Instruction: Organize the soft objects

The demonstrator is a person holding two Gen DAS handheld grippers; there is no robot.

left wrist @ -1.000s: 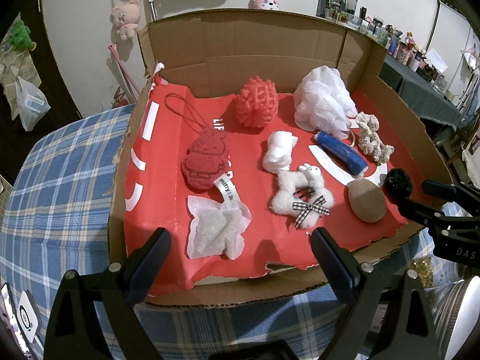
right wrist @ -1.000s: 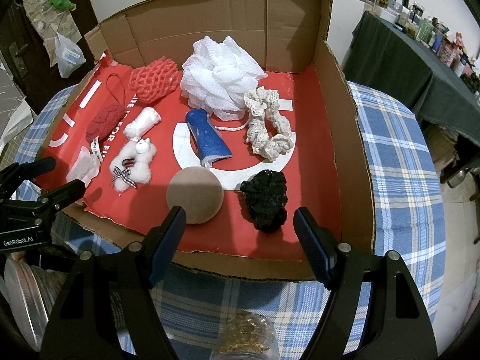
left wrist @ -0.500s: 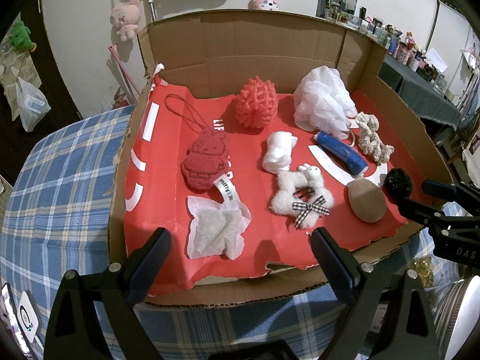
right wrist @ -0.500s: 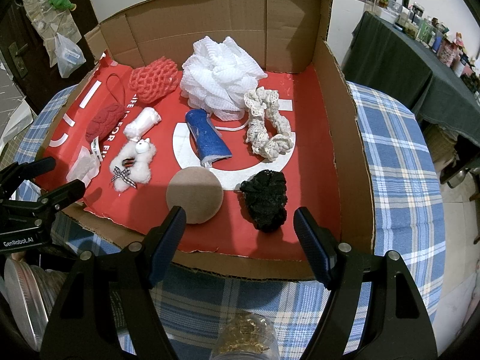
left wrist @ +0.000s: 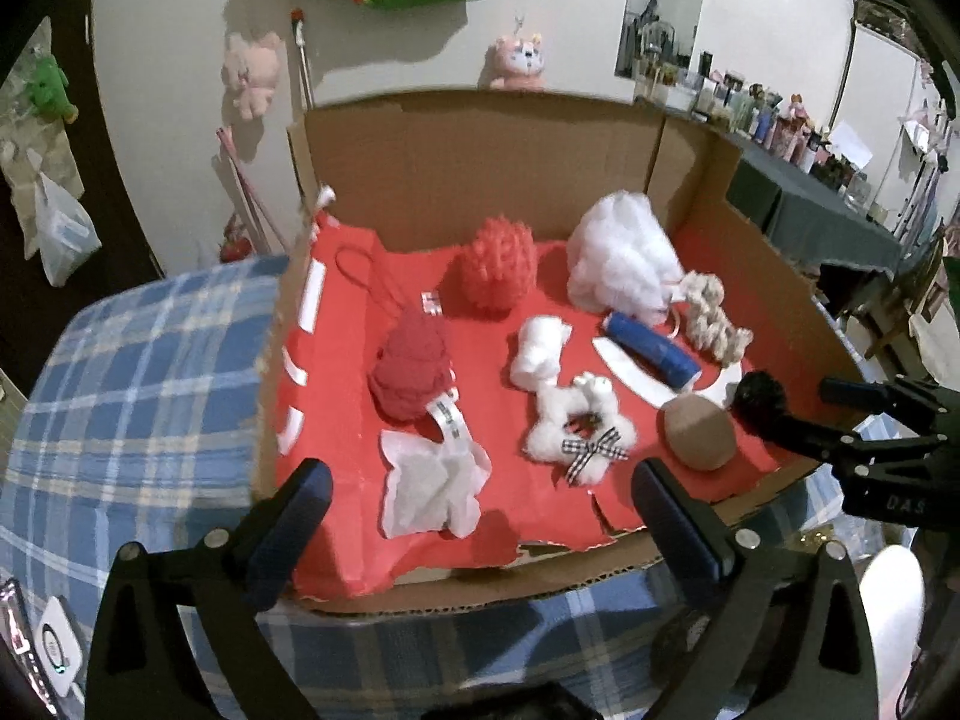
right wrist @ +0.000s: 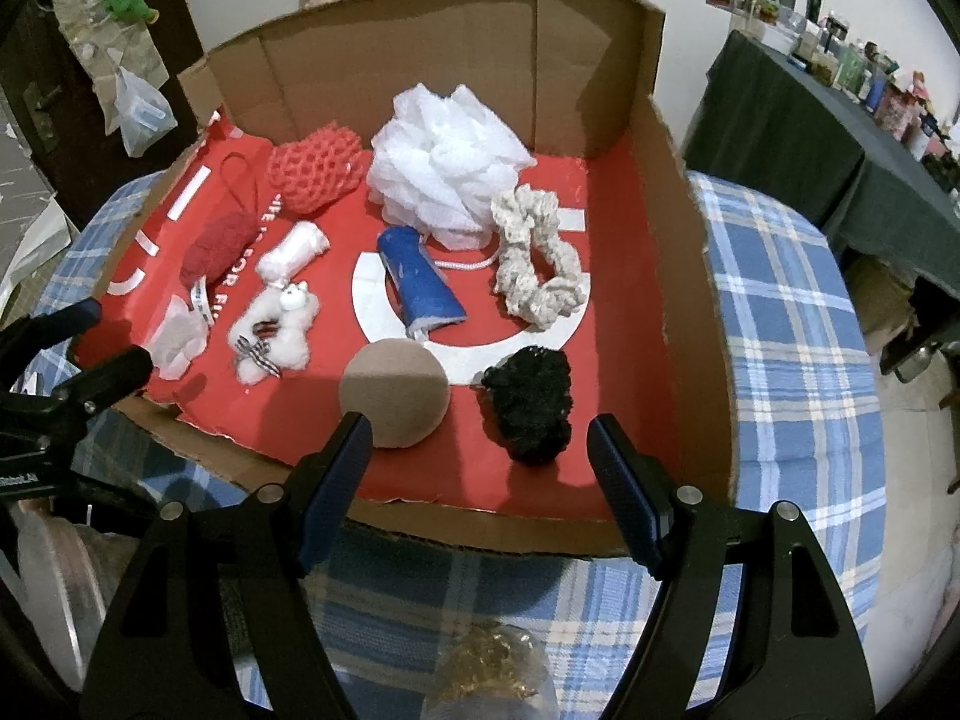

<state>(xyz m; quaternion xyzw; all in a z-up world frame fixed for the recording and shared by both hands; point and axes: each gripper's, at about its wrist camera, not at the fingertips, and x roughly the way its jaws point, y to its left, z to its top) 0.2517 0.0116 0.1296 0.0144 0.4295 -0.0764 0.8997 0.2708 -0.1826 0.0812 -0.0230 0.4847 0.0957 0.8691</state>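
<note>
So there's a shallow cardboard box (right wrist: 678,252) sitting on a desk with a blue plaid cloth (right wrist: 792,360), lined with red paper (right wrist: 624,276), and all the soft stuff is laid out on that.

Going left to right across the box: by the left edge there's a flat white pouch (left wrist: 429,489) near the front, with a dark red fuzzy plush (left wrist: 411,369) just behind it, ribbon tag touching the pouch. Further back sits a red mesh ball (right wrist: 315,168). Then a small white roll (right wrist: 294,252), and in front of it a fluffy white plush ring with a checked bow (right wrist: 273,339). In the middle is a big white bath pouf (right wrist: 444,165) toward the back wall, a blue roll (right wrist: 423,282) in front of it, and a tan round sponge (right wrist: 393,393) close to the front edge. Right of those, a cream scrunchie (right wrist: 537,261) and a black scrunchie (right wrist: 531,399) near the front, well apart from the right wall.

The left tongs (left wrist: 474,516) hang over the front left edge, jaws spreading wider right now, nothing between them; the pouch is just beyond. The right tongs (right wrist: 474,456) hover over the front edge too, spread apart and empty, with the sponge just beside the left finger (right wrist: 336,480) and the black scrunchie past the gap.
</note>
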